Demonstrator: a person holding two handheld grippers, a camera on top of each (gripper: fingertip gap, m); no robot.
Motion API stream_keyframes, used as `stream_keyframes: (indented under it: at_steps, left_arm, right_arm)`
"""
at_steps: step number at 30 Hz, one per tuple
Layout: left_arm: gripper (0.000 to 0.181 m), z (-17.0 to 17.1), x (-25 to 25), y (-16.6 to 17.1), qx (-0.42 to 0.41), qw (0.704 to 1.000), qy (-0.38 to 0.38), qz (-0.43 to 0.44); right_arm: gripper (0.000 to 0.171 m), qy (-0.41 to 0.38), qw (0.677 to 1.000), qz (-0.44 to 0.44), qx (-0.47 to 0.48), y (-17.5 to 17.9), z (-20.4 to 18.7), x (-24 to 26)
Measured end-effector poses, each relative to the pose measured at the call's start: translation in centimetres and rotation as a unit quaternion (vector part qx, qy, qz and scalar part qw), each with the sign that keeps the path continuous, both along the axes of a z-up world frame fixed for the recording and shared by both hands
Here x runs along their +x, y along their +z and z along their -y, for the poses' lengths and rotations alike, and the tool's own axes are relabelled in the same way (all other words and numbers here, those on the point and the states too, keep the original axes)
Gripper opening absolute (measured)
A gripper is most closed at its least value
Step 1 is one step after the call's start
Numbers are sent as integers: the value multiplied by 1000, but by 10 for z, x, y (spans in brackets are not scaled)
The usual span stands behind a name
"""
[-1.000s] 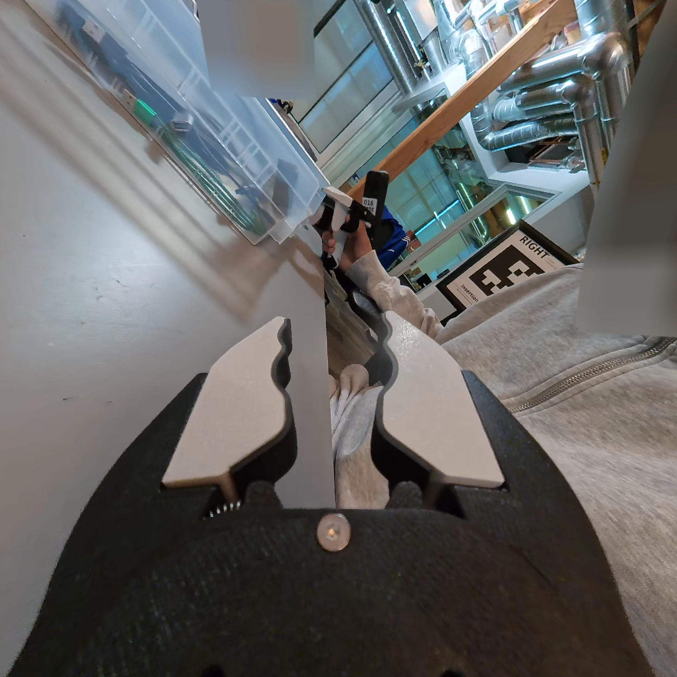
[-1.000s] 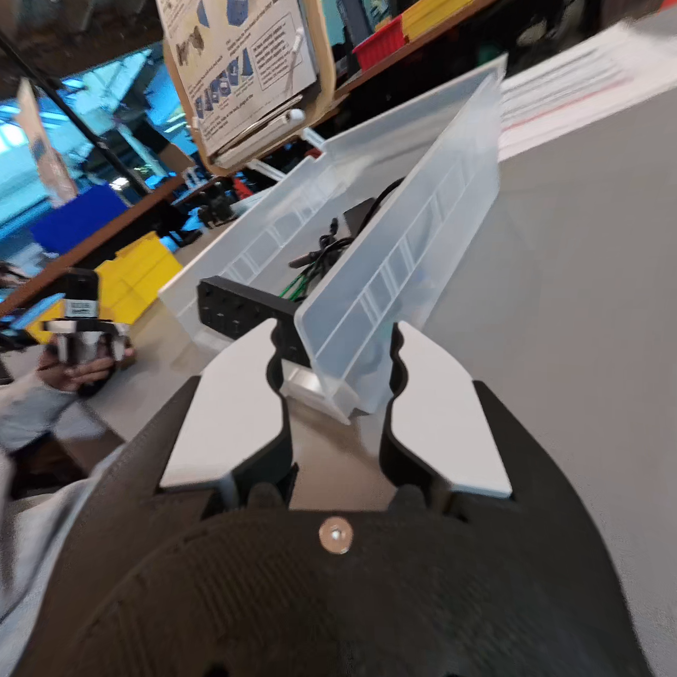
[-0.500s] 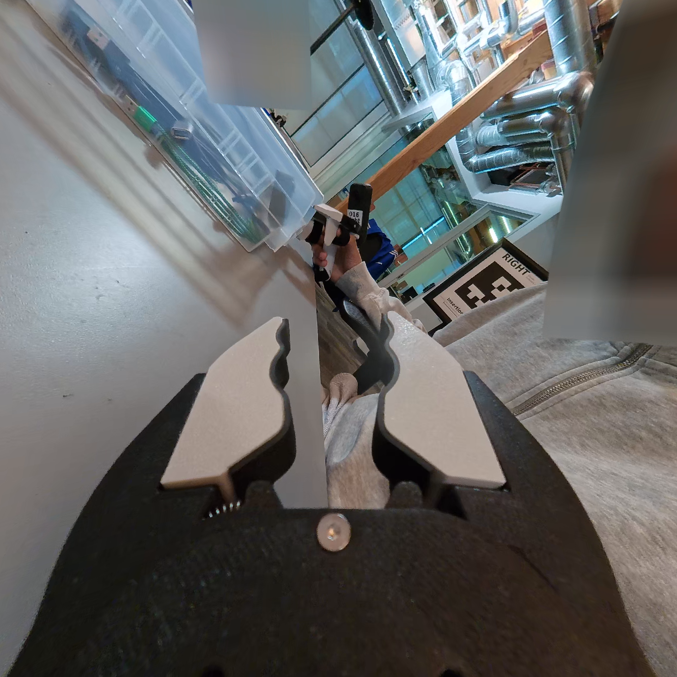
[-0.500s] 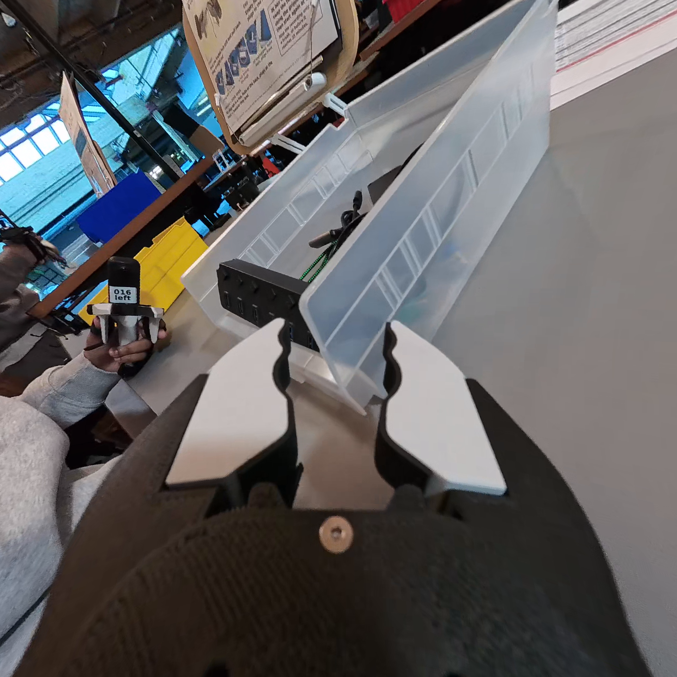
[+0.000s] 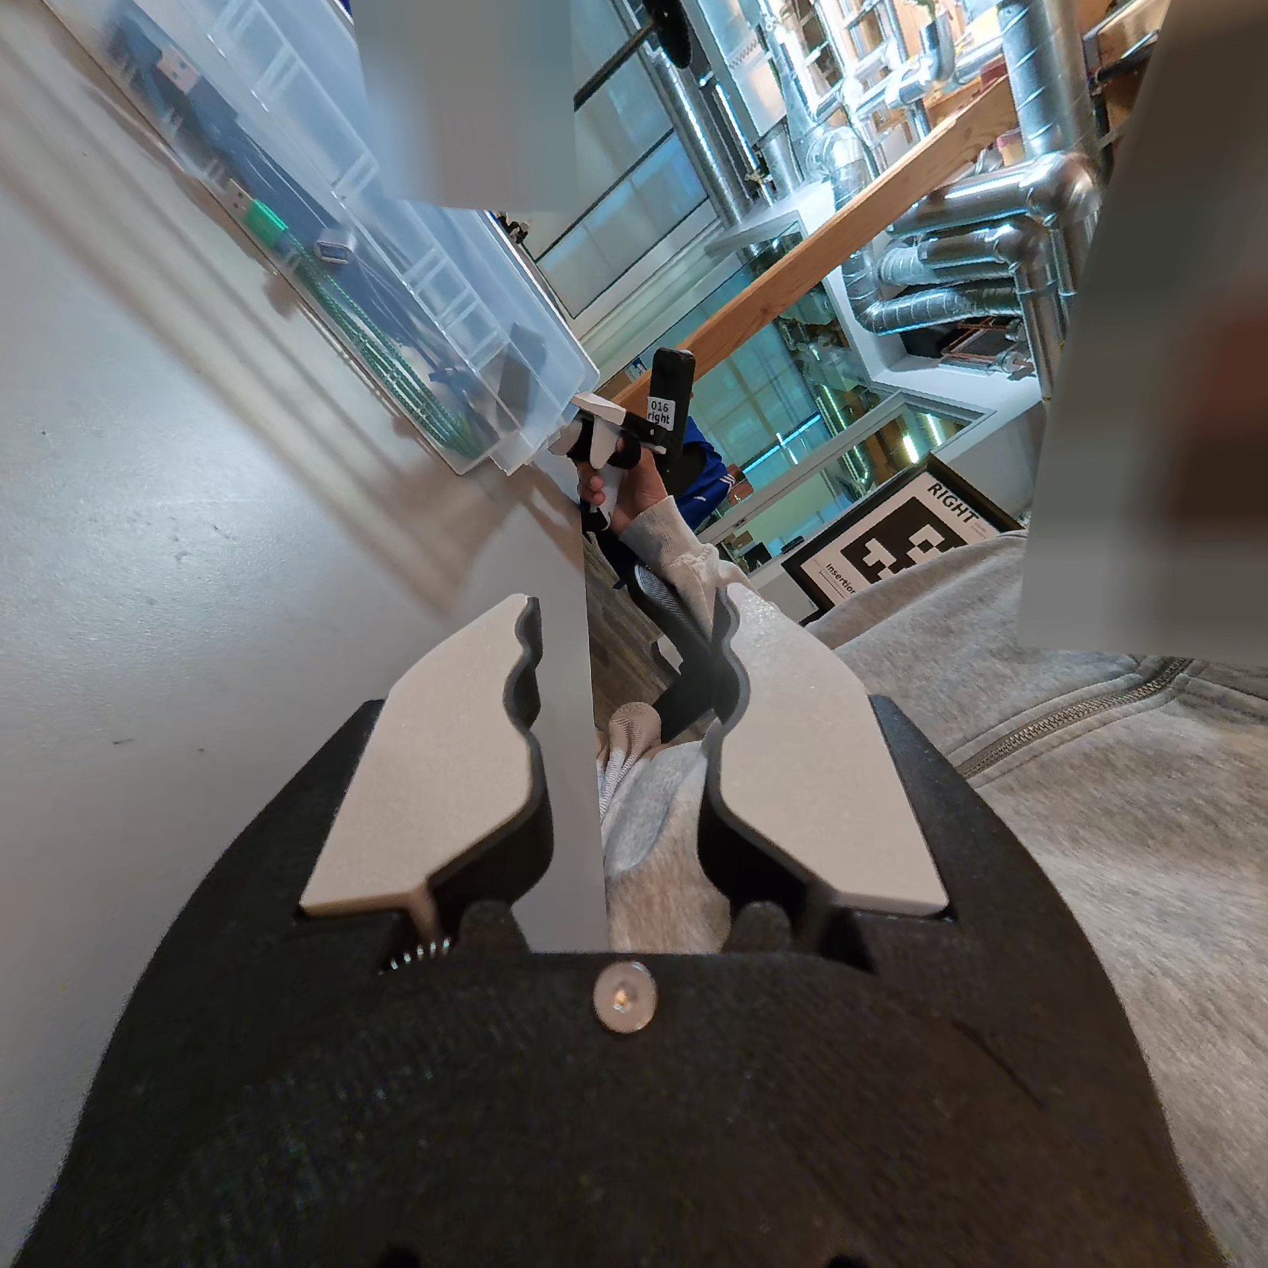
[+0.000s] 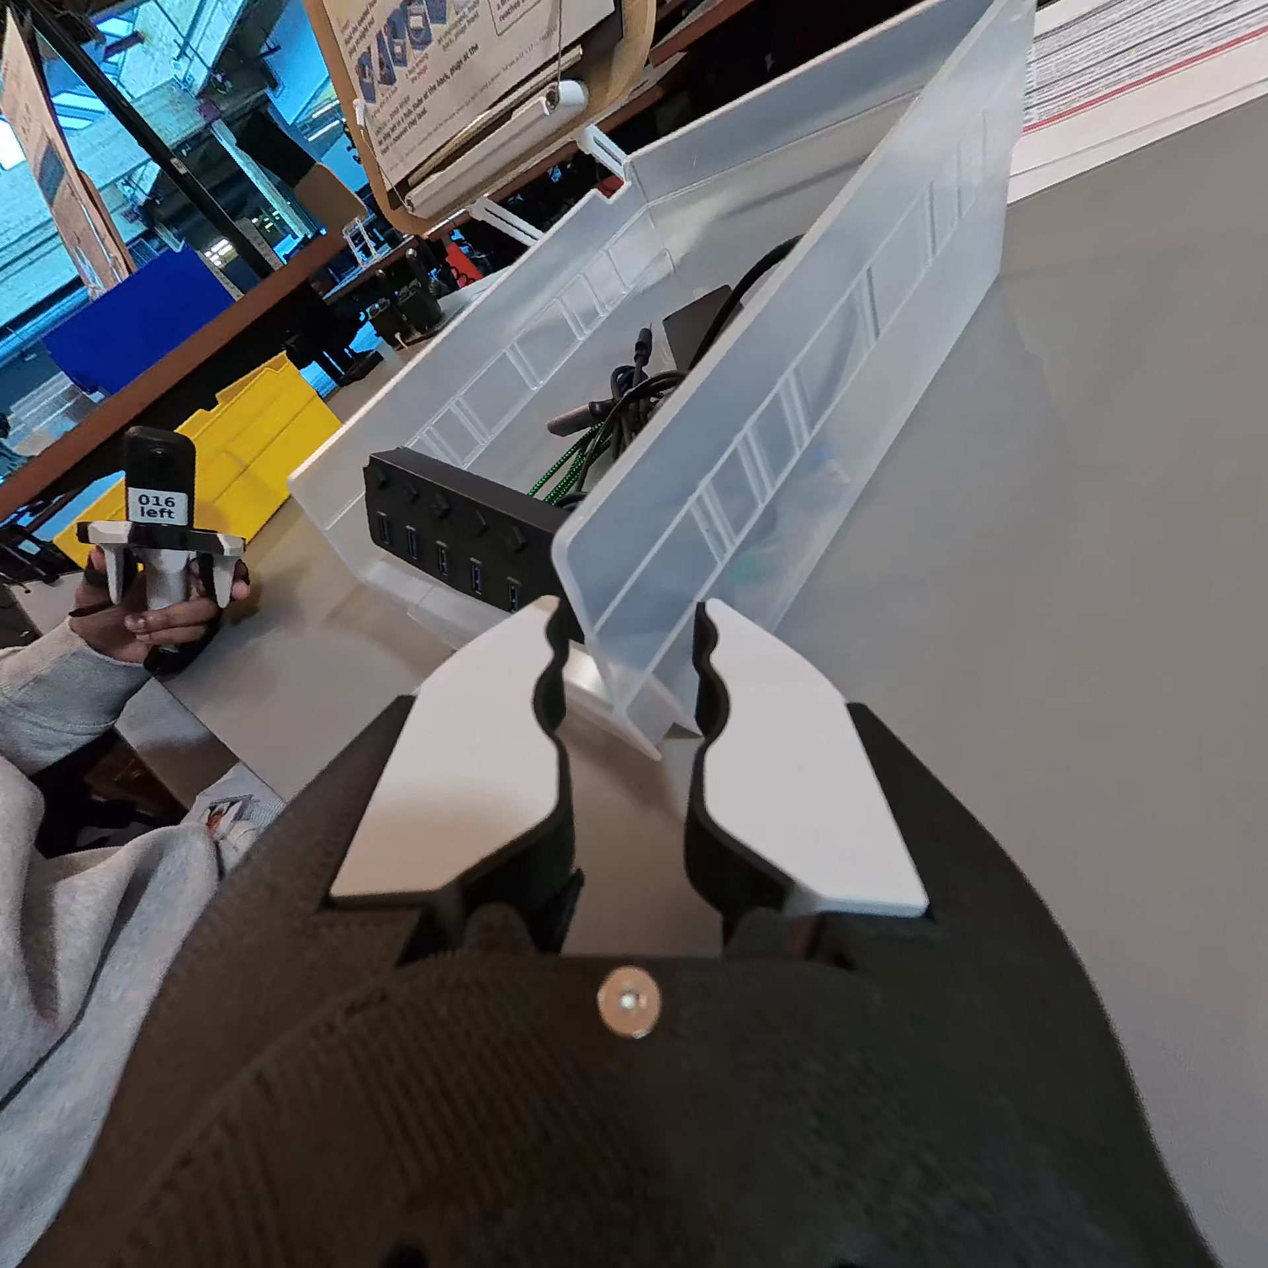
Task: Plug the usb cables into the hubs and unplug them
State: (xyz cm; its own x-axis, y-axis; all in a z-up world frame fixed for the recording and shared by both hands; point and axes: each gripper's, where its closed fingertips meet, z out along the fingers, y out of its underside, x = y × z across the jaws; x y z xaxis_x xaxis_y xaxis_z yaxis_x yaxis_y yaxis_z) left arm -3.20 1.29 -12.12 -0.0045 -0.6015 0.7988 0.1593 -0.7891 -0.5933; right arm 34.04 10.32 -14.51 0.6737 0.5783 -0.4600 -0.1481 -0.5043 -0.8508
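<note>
Left wrist view: the left gripper (image 5: 628, 659) is held at the edge of a grey table (image 5: 171, 617), its fingers (image 5: 439, 768) spread apart with nothing between them; the table edge and a grey sleeve (image 5: 645, 830) show through the gap. A clear bin (image 5: 439, 288) lies on the table well ahead, and through its wall show a green cable (image 5: 343, 309) and metal USB plugs (image 5: 333, 247). Just past the bin's near corner, a hand (image 5: 628, 490) holds the right gripper (image 5: 604, 429). A framed marker board (image 5: 899, 549) stands beyond.

Right wrist view: the right gripper (image 6: 628, 652) points at the near corner of the bin (image 6: 789, 425), which sits just beyond the fingertips and apart from them. Its fingers (image 6: 480, 768) are parted and hold nothing. Inside the bin, a black hub (image 6: 466, 528) lies at the near end with its row of ports facing outward; behind it is a tangle of cables (image 6: 617, 418), one braided green, none visibly plugged into the facing ports. To the left, well apart from the bin, a hand (image 6: 147, 624) holds the left gripper (image 6: 161, 549) near the table edge. Yellow bins (image 6: 254, 439) stand beyond the table.
</note>
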Motion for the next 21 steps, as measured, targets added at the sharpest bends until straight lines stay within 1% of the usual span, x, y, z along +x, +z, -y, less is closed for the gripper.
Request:
stream_keyframes:
  at_steps: [4,21]
  left_arm:
    - [50,0,0,0,-2,1000,0,3]
    - [50,1,1,0,-1,1000,-3,1]
  right_arm:
    - [34,-2,1000,7,5,0,0,1]
    - [40,-5,1000,16,16,2,0,-1]
